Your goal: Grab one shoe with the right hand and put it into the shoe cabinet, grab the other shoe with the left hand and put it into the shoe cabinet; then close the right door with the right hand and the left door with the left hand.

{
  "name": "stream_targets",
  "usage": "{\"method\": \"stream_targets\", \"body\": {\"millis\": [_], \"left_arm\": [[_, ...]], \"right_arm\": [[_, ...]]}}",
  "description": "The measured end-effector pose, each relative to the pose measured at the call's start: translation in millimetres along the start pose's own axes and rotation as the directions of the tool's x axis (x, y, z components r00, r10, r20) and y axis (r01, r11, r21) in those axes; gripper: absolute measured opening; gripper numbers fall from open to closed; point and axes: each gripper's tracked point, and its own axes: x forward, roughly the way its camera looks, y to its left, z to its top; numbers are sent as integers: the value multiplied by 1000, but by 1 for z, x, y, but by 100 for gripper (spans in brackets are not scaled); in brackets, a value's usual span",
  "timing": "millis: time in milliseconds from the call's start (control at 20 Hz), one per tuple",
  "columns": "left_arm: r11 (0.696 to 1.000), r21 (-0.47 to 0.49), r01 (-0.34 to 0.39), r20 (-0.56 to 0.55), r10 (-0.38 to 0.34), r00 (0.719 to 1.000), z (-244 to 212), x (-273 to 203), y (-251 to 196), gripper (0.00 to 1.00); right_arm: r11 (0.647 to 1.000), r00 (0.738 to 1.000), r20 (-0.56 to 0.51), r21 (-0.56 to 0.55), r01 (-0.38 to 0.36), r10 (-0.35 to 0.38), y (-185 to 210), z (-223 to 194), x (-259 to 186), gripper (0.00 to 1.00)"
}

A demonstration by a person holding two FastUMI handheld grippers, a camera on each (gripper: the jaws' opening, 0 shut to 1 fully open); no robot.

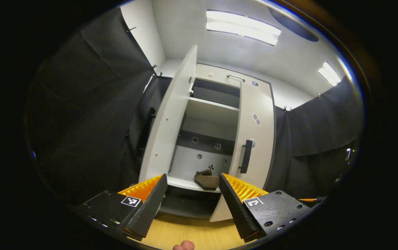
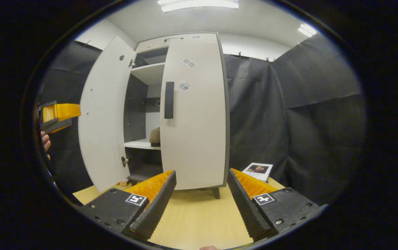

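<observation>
The white shoe cabinet [image 1: 254, 104] stands ahead, its left door [image 1: 169, 121] swung wide open and its right door [image 1: 256, 139], with a dark handle [image 1: 246, 156], lying flat against the front. A brown shoe [image 1: 206, 178] rests on the lower shelf [image 1: 181, 182]. My left gripper [image 1: 192, 177] is open and holds nothing, a short way in front of that shelf. In the right gripper view the cabinet [image 2: 193, 114] faces me, the shoe [image 2: 155, 136] peeks past the right door's edge, and my right gripper [image 2: 201, 172] is open and holds nothing. The left gripper [image 2: 58, 116] hovers at far left, outside the open door [image 2: 103, 114].
The cabinet stands on a light wooden surface [image 2: 199, 211]. A small booklet [image 2: 258, 171] lies on it to the cabinet's right. Black cloth walls [image 2: 289, 104] close in on both sides. An upper shelf [image 1: 213, 109] sits above the shoe.
</observation>
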Motion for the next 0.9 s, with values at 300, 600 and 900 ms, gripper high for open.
{"method": "stream_targets", "body": {"millis": [300, 600, 900], "left_arm": [[985, 59, -164, 119, 156, 981, 46, 21, 92, 93], [963, 93, -253, 120, 241, 963, 51, 52, 150, 94], [971, 23, -237, 27, 236, 971, 31, 83, 180, 94]], "right_arm": [[999, 999, -11, -10, -36, 36, 15, -2, 6, 97], [998, 999, -10, -27, -48, 47, 20, 2, 6, 97], [999, 999, -26, -36, -32, 32, 17, 0, 8, 96]]}}
